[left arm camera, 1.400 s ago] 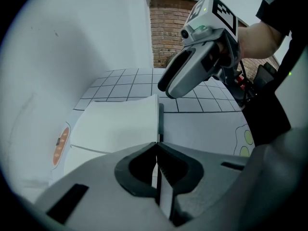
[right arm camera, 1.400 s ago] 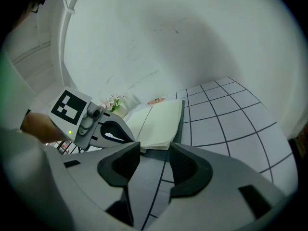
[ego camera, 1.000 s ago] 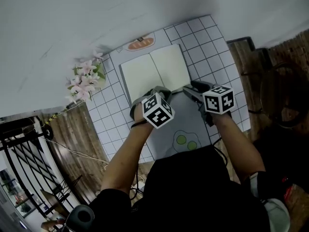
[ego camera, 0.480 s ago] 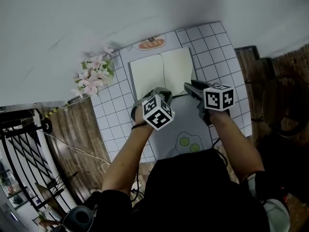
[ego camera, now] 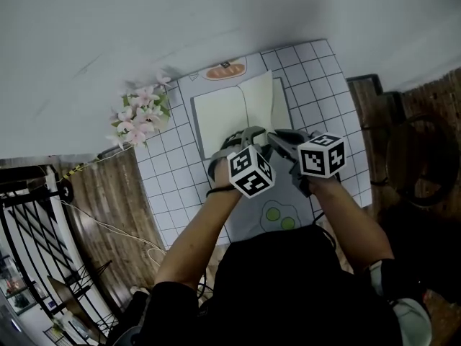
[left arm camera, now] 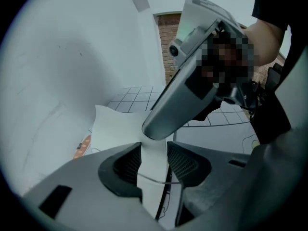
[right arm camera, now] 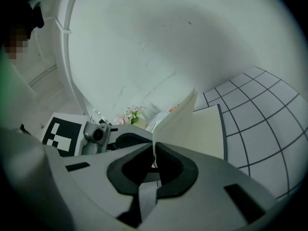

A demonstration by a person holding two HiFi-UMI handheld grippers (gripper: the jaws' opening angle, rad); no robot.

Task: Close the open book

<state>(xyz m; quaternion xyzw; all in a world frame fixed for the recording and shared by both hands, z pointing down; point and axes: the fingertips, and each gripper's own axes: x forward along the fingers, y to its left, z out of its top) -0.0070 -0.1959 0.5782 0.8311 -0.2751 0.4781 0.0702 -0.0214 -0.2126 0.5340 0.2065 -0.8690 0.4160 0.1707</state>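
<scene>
Checked tabletop in the head view: the book lies open on it, its right page tilted up. Left gripper view, the left tool has just been opening, released, pads apart with paper showing between them. Right gripper view, the right tool has just been closing and is clenched on that page's edge.

pale wall, wood-plank floor

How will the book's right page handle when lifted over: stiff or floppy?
Probably floppy: the lifted page curves above the right gripper, whose jaws have just been closing on its edge. Likely light: one pinch raises it while the book beneath lies flat.
</scene>
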